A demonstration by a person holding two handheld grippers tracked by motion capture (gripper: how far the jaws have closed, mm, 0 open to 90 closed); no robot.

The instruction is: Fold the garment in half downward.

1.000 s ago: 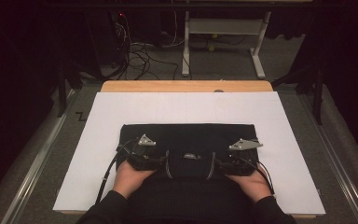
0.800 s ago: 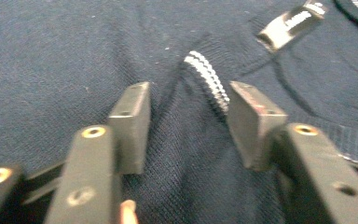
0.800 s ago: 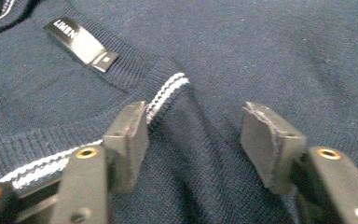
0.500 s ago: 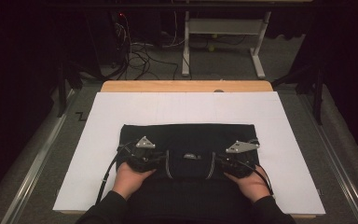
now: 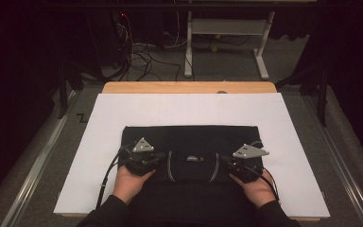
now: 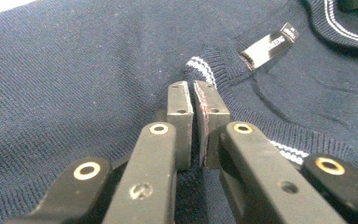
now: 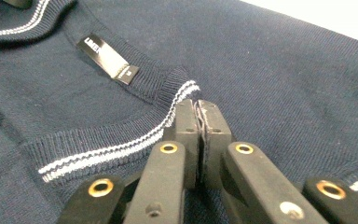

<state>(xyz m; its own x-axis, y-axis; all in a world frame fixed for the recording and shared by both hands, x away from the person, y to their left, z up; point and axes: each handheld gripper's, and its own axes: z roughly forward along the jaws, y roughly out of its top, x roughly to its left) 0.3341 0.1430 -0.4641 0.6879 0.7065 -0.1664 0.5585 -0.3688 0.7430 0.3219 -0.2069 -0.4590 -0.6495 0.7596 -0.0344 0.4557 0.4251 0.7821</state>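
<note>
Two pinches on one navy sweater [image 5: 189, 142], which lies folded flat on the white sheet [image 5: 99, 123] covering the table, its collar end toward the person.

Left gripper [image 6: 193, 95]: jaws nearly together, a thin fold of knit between them, just beside the striped collar [image 6: 200, 67]. A sliver of gap shows between the pads. Neck label [image 6: 269, 45] lies ahead and off to the right of the tips.

Right gripper [image 7: 198, 112]: jaws pressed close on a fold at the collar's white stripes [image 7: 121, 147]. Label [image 7: 108, 58] sits ahead and to the left of these tips.

High view: left gripper [image 5: 163, 156] and right gripper [image 5: 224, 160] sit either side of the neck opening, tips pointing inward toward each other, hands [image 5: 131, 182] behind them.

Risks, as I judge them:
- Thin bites. Either pinch may hold only the top layer of knit; a lift would then peel that layer and undo the fold beneath.
- Left grip looks the looser of the two. If it slips first, the sweater swings from the right side and skews.
- Uneven pull between the hands would stretch the ribbed collar or drag the sweater crooked across the sheet.
- Pulling low rather than lifting could bunch the sheet ahead of the tips.
- Cables [image 5: 105, 182] trailing behind each gripper could snag the near hem.
</note>
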